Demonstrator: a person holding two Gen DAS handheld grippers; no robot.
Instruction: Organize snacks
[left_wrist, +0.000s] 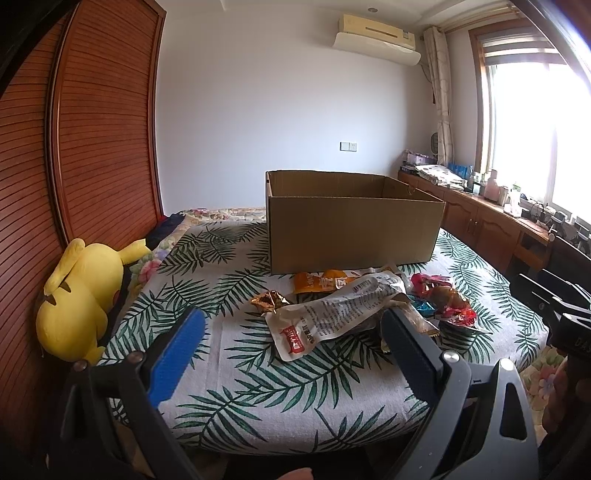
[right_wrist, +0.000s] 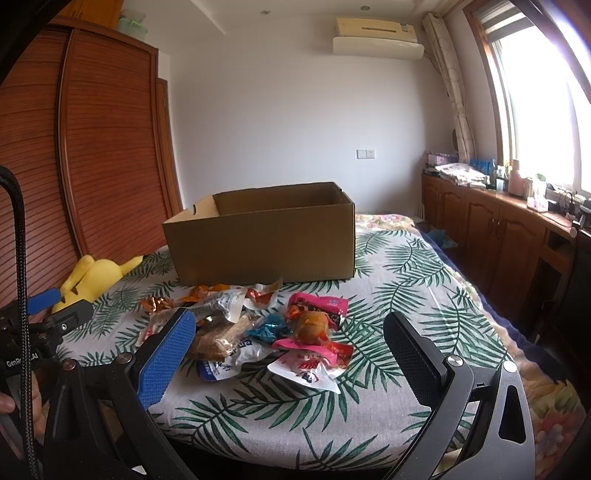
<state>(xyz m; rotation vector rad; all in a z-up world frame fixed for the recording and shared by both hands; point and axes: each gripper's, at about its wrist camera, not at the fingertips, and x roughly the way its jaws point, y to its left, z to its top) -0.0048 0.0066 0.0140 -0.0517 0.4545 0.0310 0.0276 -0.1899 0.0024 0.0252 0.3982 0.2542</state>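
A pile of snack packets (left_wrist: 354, 306) (right_wrist: 258, 328) lies on the leaf-print cloth just in front of an open cardboard box (left_wrist: 351, 229) (right_wrist: 266, 240). Topmost in the left wrist view is a long white packet (left_wrist: 332, 314). The right wrist view shows a pink packet (right_wrist: 317, 306) and a round brown snack (right_wrist: 312, 326). My left gripper (left_wrist: 293, 325) stands open, low and near the pile's front left. My right gripper (right_wrist: 290, 330) also stands open before the pile, with nothing between its fingers. The left gripper (right_wrist: 48, 306) shows at the right wrist view's left edge.
A yellow plush toy (left_wrist: 81, 299) (right_wrist: 96, 277) lies at the bed's left edge against a wooden slatted wardrobe (left_wrist: 92, 129). A wooden cabinet (right_wrist: 498, 229) with clutter on top runs along the right under the window. The bed's front edge (right_wrist: 295, 450) is close.
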